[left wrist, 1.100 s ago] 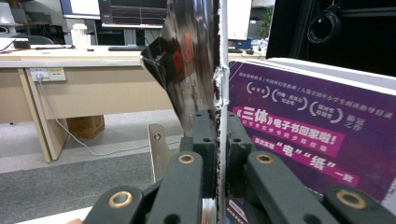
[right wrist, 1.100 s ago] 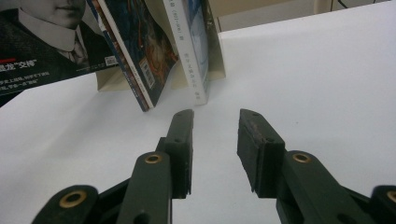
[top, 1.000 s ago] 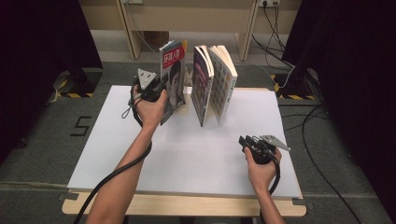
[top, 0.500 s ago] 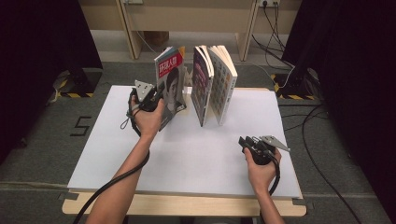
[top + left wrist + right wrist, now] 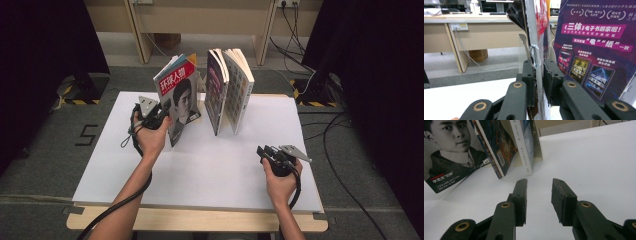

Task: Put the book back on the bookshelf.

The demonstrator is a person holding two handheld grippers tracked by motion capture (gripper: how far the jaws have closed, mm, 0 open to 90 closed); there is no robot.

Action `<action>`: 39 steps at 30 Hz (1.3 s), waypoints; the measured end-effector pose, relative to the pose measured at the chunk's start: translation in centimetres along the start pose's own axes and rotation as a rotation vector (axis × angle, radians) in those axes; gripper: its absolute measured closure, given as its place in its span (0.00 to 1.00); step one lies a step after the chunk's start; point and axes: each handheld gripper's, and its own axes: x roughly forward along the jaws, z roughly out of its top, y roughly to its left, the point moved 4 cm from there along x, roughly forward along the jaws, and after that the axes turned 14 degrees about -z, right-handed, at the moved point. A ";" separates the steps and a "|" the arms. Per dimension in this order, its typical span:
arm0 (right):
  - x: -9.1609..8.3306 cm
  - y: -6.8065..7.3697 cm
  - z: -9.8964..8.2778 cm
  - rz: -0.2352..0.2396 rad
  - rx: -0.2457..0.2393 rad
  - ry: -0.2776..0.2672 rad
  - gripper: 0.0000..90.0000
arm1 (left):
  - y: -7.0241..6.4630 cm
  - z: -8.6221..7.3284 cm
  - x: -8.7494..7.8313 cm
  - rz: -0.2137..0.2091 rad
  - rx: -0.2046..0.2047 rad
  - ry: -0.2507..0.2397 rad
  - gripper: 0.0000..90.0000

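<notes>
A magazine (image 5: 177, 100) with a portrait cover stands tilted on the white table (image 5: 200, 170), left of two upright books (image 5: 230, 87). My left gripper (image 5: 162, 112) is at the magazine's left edge. In the left gripper view that ragged edge (image 5: 535, 37) runs between the jaws of my left gripper (image 5: 538, 63); they have just been opening, and a thin gap shows at the right pad. Behind it is a purple book cover (image 5: 594, 50). My right gripper (image 5: 261, 150) rests at the front right, open with nothing between its jaws (image 5: 539, 182), and points toward the books (image 5: 506, 145) and the magazine (image 5: 451, 155).
A cream bookend (image 5: 539, 150) stands behind the books. Wooden desk legs (image 5: 140, 30) and cables (image 5: 300, 35) lie on the floor beyond the table's far edge. Dark curtains (image 5: 45, 45) hang at both sides.
My left hand has moved left and down with the magazine, away from the books; the magazine now leans on the table. The right hand has kept still.
</notes>
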 end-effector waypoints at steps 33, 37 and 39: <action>0.1 -0.3 0.1 -0.004 0.004 0.005 0.71 | 1.0 4.1 2.0 -0.097 -0.087 0.011 0.80; 0.1 -0.3 0.2 -0.004 0.004 0.008 0.71 | 0.7 4.3 2.2 -0.096 -0.090 0.035 0.87; 0.1 -0.3 0.2 -0.003 0.004 0.010 0.71 | 0.6 4.3 2.1 -0.099 -0.093 0.051 0.89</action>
